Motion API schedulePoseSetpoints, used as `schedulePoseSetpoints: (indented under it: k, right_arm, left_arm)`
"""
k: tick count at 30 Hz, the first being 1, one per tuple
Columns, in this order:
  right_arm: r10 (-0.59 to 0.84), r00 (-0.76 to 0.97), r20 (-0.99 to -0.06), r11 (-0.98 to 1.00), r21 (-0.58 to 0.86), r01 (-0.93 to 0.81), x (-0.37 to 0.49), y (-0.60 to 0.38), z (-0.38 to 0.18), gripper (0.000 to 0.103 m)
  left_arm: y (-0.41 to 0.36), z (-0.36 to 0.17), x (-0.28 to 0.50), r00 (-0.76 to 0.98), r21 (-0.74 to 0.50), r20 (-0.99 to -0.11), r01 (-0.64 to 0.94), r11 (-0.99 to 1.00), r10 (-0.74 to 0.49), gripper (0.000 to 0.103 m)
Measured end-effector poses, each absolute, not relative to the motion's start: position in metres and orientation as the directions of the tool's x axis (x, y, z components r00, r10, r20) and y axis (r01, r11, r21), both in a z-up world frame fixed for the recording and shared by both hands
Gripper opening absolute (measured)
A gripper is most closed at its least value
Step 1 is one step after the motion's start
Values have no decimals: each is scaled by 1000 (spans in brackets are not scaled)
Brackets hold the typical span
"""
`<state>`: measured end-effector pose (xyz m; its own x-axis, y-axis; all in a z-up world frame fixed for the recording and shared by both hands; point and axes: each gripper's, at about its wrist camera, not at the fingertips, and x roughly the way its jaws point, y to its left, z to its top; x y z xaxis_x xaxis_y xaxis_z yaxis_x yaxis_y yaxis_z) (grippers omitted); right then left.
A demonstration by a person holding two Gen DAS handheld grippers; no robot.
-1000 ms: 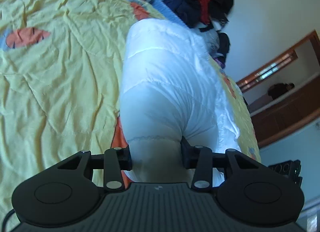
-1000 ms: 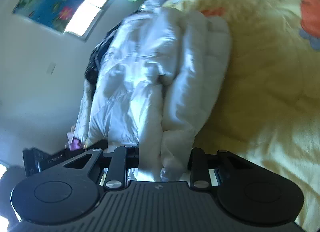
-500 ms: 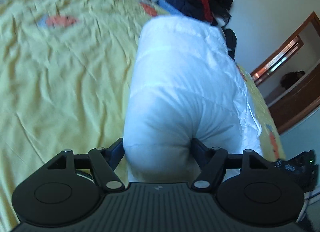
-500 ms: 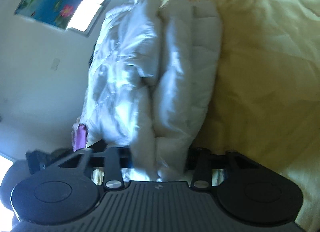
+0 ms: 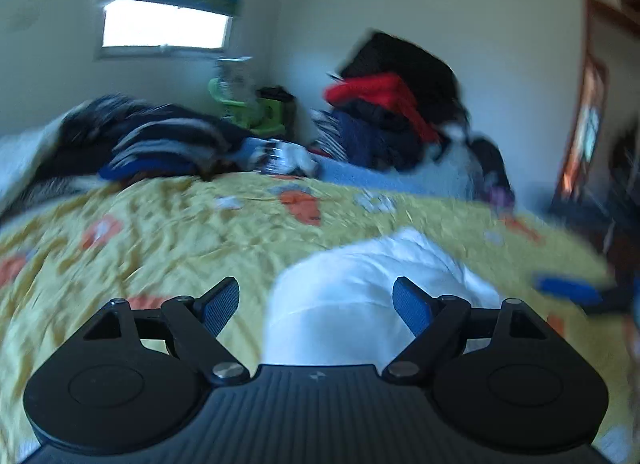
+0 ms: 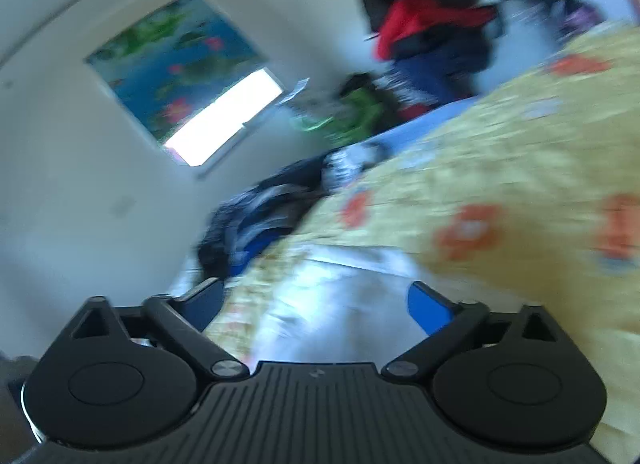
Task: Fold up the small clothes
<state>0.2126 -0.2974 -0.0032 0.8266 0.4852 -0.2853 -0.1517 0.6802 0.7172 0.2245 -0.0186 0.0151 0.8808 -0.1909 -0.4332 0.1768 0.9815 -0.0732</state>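
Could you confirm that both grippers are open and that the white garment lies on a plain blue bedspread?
Not quite: the bedspread is yellow with orange patches, not plain blue, as the left wrist view shows. The rest holds: the left gripper and right gripper are open, their jaws having just been opening, with the white garment released on it.

A white padded garment [image 5: 360, 288] is seen lying on the yellow bed cover [image 5: 168, 236], folded into a thick, puffy bundle. Its surface is smooth and a little shiny, and it is crossed by quilted seams. In the left wrist view the rounded, folded end is turned toward the camera, while the rest is stretched away toward the far right side of the bed. In the right wrist view the same garment [image 6: 336, 300] is shown low in the picture, flat on the cover; this view is much blurred, so the folds can hardly be counted, but two layers seem to be stacked.
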Motion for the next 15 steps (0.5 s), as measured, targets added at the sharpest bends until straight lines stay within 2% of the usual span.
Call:
schedulePoseSetpoints:
  k: [4, 7, 8, 10, 12, 15]
  right_arm:
    - [570, 733, -371, 687, 705, -178, 286, -267, -7, 97]
    - [592, 678, -436, 731, 645, -223, 319, -228, -3, 97]
    - [604, 654, -455, 738, 629, -244, 331, -218, -5, 100]
    - [605, 600, -523, 756, 613, -227, 343, -210, -23, 99]
    - [545, 561, -623, 810, 563, -163, 355, -210, -50, 92]
    - [528, 575, -625, 809, 575, -119, 363, -218, -78, 92]
  left_arm:
    - [-65, -14, 239, 866, 139, -481, 230, 963, -138, 84]
    - [-76, -39, 241, 861, 187, -494, 241, 952, -121, 84]
    - [-77, -44, 239, 862, 189, -492, 239, 952, -119, 84]
    - [-77, -48, 242, 848, 168, -512, 251, 953, -133, 84]
    - [-76, -51, 247, 824, 131, -544, 270, 954, -159, 84]
    - [-75, -57, 260, 790, 74, -585, 276, 958, -182, 84]
